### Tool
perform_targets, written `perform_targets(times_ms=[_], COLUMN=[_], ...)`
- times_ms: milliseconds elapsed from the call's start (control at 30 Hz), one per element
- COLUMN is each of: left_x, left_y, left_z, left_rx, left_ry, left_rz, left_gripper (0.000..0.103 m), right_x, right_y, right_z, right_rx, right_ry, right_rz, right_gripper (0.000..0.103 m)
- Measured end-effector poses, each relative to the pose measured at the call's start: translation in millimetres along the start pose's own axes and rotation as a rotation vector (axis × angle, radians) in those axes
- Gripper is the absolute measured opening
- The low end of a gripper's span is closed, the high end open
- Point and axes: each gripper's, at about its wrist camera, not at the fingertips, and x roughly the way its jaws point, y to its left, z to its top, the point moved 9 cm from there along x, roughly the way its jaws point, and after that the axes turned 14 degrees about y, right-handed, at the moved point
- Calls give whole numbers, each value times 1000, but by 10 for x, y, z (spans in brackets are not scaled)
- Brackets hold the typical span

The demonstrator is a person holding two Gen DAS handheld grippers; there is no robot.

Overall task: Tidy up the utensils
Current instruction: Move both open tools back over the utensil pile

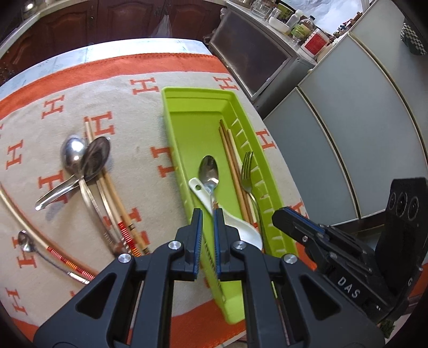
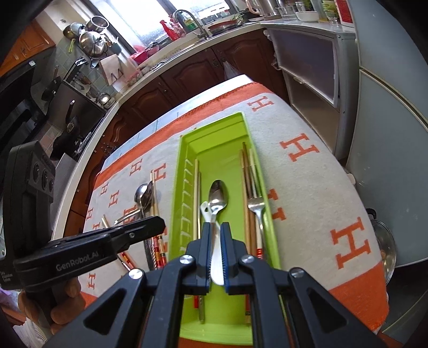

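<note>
Sorting cutlery into the green tray (image 2: pixel 263 187)

My right gripper (image 2: pixel 216 257) is clamped on the white ceramic spoon (image 2: pixel 216 259) over the tray, beside one steel spoon (image 2: pixel 218 195), one fork (image 2: pixel 255 206) and chopsticks. Next I release. My left gripper (image 1: pixel 207 235) hangs slightly apart, empty; three spoons (image 1: pixel 72 152) wait left.

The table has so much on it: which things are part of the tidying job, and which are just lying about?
Part of the job:
green tray
spoon, white spoon, fork and chopsticks already in the tray
loose spoons and chopsticks on the cloth

Just lying about:
orange patterned cloth
bottles on the counter
pots by the window
</note>
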Motion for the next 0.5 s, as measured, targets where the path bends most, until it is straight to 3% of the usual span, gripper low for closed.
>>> perform_targets(times_ms=[233, 500], left_x=[-346, -863], left_y=[513, 1371], left_z=[-349, -760], left_rx=[-80, -237], left_ry=[-43, -129], left_rz=[48, 106], left_gripper=[4, 5], right_x=[123, 378], right_y=[383, 871], right_z=[-126, -245], right_rx=[-85, -192], right_ry=[43, 121], right_rz=[19, 43], right_gripper=[7, 7])
